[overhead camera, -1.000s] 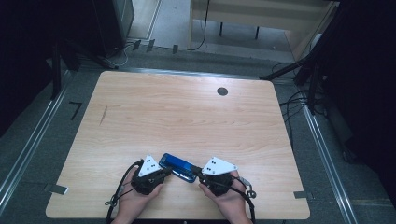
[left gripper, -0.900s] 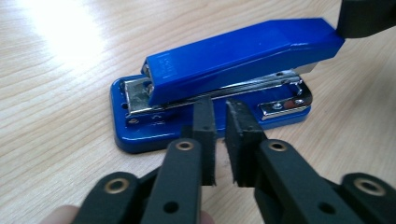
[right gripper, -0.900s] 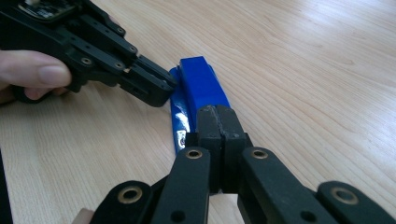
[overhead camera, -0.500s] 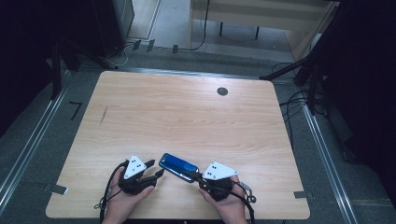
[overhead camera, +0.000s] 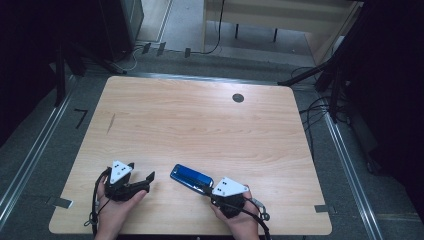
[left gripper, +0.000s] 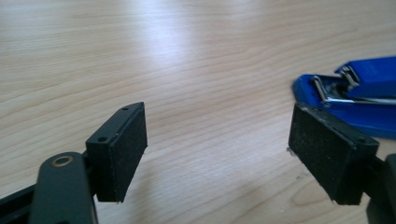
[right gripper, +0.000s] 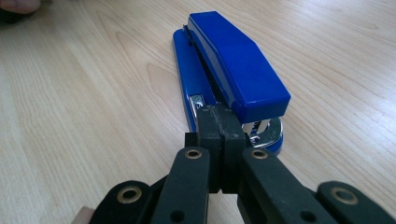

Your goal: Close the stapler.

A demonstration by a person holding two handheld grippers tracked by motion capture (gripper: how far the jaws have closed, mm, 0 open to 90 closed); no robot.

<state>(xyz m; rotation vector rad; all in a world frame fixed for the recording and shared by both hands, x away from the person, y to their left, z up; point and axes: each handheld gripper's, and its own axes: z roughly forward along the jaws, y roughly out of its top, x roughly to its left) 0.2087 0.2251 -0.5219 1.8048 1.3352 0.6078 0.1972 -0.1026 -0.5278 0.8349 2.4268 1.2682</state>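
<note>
A blue stapler (overhead camera: 190, 176) lies near the front edge of the wooden table (overhead camera: 200, 125), slanting from upper left to lower right. My right gripper (overhead camera: 206, 189) is shut, its pads pressed together with its tips against the stapler's near end. In the right gripper view the closed tips (right gripper: 219, 119) touch the stapler (right gripper: 233, 60) by its metal front. My left gripper (overhead camera: 142, 172) stands open to the left of the stapler, apart from it. In the left gripper view the gap between its pads (left gripper: 224, 149) holds nothing, and the stapler (left gripper: 359, 93) lies beyond the right pad.
A dark round grommet (overhead camera: 238, 98) sits in the table's far right part. A thin dark mark (overhead camera: 111, 122) shows at the left. Cables (overhead camera: 320, 107) and metal rails run along the floor around the table.
My left gripper has drawn away to the left from the stapler and now stands open. The right gripper has slid slightly back toward the front edge. The stapler has turned a little.
</note>
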